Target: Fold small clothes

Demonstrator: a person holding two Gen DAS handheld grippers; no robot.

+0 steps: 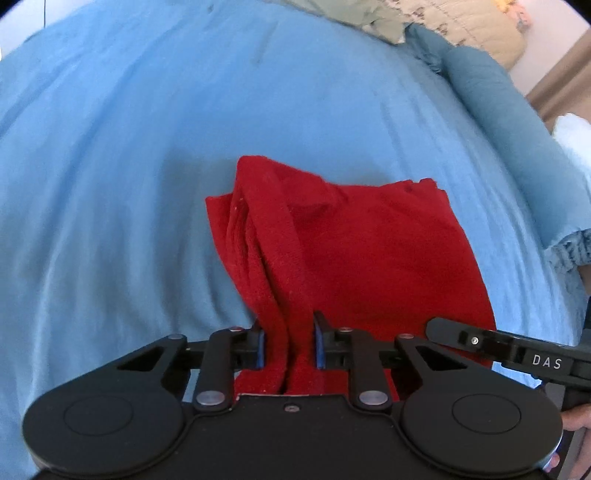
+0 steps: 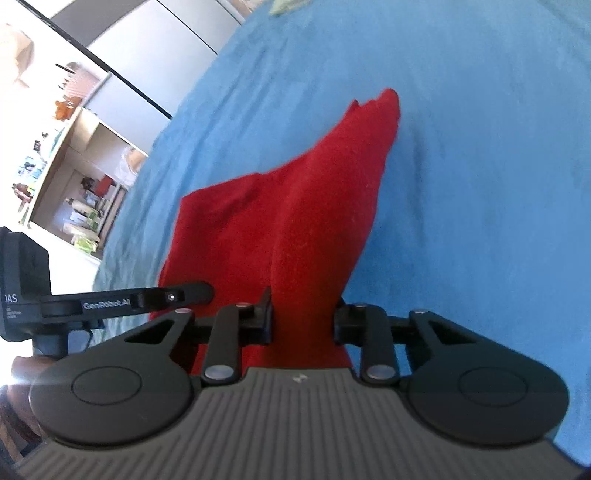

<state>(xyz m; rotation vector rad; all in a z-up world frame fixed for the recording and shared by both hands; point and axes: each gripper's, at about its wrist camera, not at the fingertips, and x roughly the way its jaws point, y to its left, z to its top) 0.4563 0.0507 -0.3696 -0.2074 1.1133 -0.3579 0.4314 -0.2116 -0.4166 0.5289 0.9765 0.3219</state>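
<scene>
A small red cloth [image 1: 354,243] lies partly folded on the blue bed sheet [image 1: 110,166]. My left gripper [image 1: 289,339] is shut on a bunched edge of the cloth at its near left side. My right gripper [image 2: 303,317] is shut on another bunched edge of the same cloth [image 2: 295,206], which rises in a ridge toward a far corner. The right gripper's black arm [image 1: 498,343] shows at the right of the left wrist view, and the left gripper's arm [image 2: 129,297] shows at the left of the right wrist view. The two grippers are close together, side by side.
A teal pillow [image 1: 517,147] and a quilted blanket [image 1: 461,26] lie at the far right of the bed. Open shelves with small items [image 2: 74,177] stand beyond the bed's left edge. Wide blue sheet [image 2: 480,184] surrounds the cloth.
</scene>
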